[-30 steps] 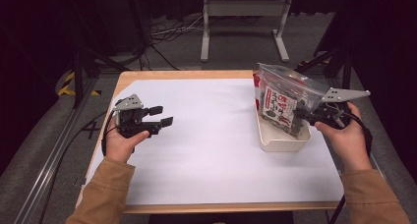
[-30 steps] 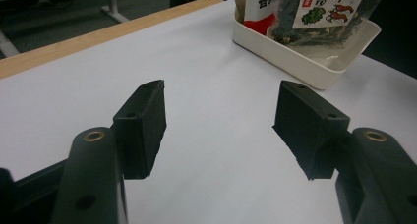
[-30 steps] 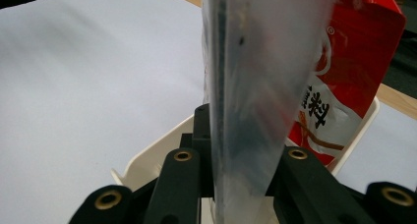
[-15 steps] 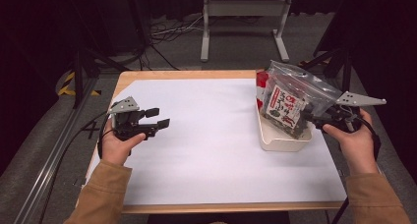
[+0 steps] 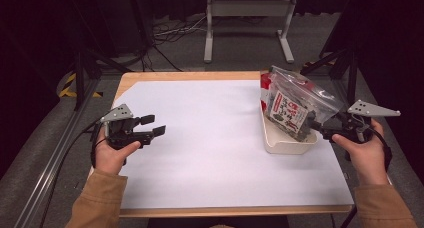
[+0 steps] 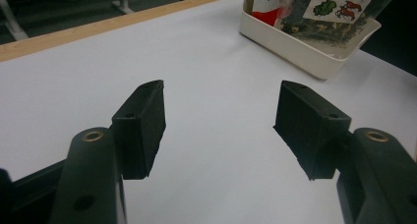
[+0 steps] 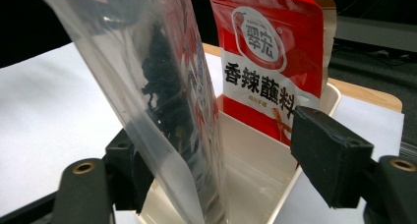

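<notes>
The right gripper point(image 5: 314, 127), jaws apart, seemingly straddles a clear plastic snack bag point(image 5: 295, 105) in the cream rectangular tray point(image 5: 285, 144); left gripper point(image 5: 153, 126) gapes wide.

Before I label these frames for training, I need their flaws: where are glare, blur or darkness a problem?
High view: the floor around the table is nearly black, and the clear bag catches glare. Left gripper view: evenly lit, the tray slightly soft. Right gripper view: the clear bag is close, blurred and shiny, while the red pouch reads sharply.
</notes>
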Action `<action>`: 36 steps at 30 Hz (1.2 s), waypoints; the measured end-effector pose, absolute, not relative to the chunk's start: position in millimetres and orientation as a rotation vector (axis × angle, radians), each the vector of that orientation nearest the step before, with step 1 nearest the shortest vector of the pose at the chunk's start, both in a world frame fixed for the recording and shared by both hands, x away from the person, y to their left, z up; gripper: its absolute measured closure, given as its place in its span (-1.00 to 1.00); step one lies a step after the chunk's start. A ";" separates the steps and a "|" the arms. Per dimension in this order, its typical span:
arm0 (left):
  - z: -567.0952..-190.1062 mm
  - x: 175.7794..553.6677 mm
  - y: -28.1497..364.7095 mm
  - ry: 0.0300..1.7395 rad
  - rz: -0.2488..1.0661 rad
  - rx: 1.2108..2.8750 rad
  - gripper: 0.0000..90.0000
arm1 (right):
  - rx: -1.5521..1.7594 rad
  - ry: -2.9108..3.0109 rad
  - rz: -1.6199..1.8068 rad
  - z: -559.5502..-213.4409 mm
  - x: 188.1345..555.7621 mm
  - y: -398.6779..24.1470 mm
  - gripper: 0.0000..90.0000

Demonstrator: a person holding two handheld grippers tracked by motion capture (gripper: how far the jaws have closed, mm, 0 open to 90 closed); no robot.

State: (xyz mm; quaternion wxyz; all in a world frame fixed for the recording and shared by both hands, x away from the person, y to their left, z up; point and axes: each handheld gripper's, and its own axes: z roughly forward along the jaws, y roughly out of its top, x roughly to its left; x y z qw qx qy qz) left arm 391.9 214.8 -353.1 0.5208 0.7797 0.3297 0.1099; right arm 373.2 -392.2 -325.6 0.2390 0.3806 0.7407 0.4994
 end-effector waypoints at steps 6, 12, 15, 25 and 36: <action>-354.3 390.5 216.1 0.793 0.260 1.872 -0.20 | 1.031 1.996 1.355 -325.5 368.0 -392.4 -0.37; -354.1 389.9 216.3 0.790 0.263 1.868 -0.20 | 1.129 1.886 1.312 -330.7 379.1 -410.5 -0.31; -354.1 390.5 215.9 0.787 0.260 1.871 -0.20 | 1.191 1.859 1.278 -335.4 386.2 -419.9 -0.31; -353.9 388.0 213.6 0.780 0.256 1.881 -0.20 | 1.173 1.869 1.309 -335.6 372.2 -413.0 -0.37; -356.2 374.5 213.2 0.755 0.274 1.906 -0.21 | 1.113 1.897 1.342 -339.2 336.6 -400.8 -0.44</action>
